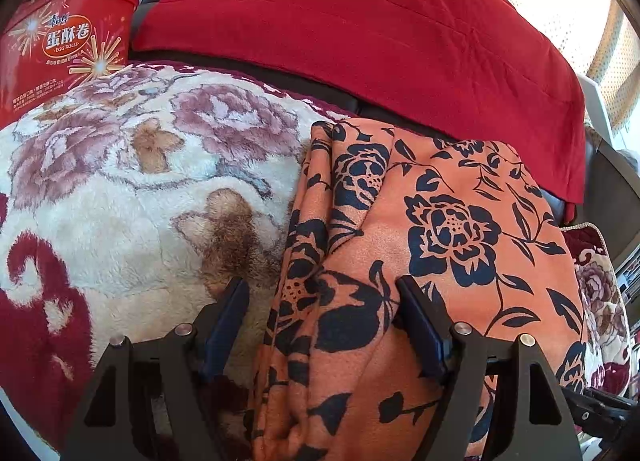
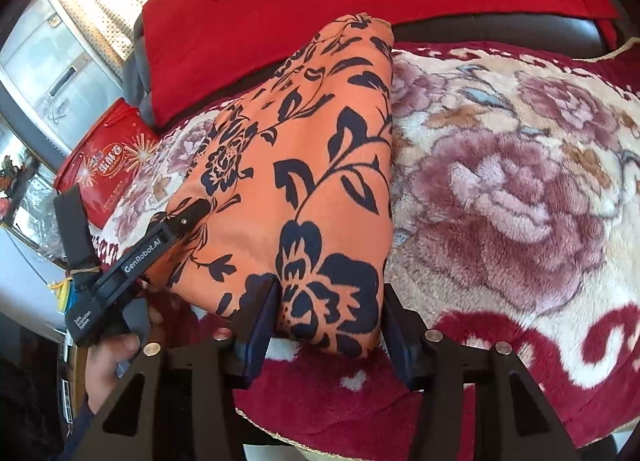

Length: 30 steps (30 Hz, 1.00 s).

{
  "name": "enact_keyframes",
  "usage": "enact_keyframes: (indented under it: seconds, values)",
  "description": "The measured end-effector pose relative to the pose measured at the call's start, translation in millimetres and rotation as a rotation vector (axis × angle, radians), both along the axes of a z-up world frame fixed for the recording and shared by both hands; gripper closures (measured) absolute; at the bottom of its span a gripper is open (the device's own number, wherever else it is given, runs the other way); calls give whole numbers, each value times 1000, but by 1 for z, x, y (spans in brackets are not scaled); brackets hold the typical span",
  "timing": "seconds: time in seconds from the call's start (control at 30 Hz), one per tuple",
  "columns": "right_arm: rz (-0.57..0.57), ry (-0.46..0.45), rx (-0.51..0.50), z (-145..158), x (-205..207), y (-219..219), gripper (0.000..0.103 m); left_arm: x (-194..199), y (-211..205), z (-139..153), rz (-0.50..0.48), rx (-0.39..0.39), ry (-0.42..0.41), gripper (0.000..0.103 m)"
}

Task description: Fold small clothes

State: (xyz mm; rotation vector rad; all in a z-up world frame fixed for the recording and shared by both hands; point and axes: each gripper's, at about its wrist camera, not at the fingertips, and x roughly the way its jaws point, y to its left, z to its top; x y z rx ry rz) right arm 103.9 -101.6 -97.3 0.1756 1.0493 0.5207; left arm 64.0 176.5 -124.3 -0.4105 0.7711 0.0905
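orange garment | navy floral print | folded, bunched | on blanket

egg roll tub cropped, garment's near end hidden

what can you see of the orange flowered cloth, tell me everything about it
The orange cloth is a soft, velvety-looking fabric printed with dark navy roses, leaves and stems. It lies folded into a thick, layered bundle, with loose pleats along one side, on the plush floral blanket, its far end near the red cover. The left gripper has its open jaws straddling the pleated edge; the right gripper has open jaws on either side of a near corner.
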Motion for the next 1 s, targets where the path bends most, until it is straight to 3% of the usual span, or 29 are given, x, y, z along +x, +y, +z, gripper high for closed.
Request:
enact_keyframes:
  seconds: [0.2, 0.33, 0.6, 1.0]
  values:
    - [30, 13, -36, -9, -21, 4, 46, -1, 0, 1, -5, 6, -4, 25]
    - [36, 1, 12, 0, -30, -3, 44, -2, -1, 2, -7, 11, -6, 26]
    - [-1, -24, 76, 12, -25, -18, 41, -7, 1, 5, -12, -4, -13, 26]
    - [-21, -9, 97, 5, -11, -21, 41, -6, -1, 5, -23, 14, -16, 26]
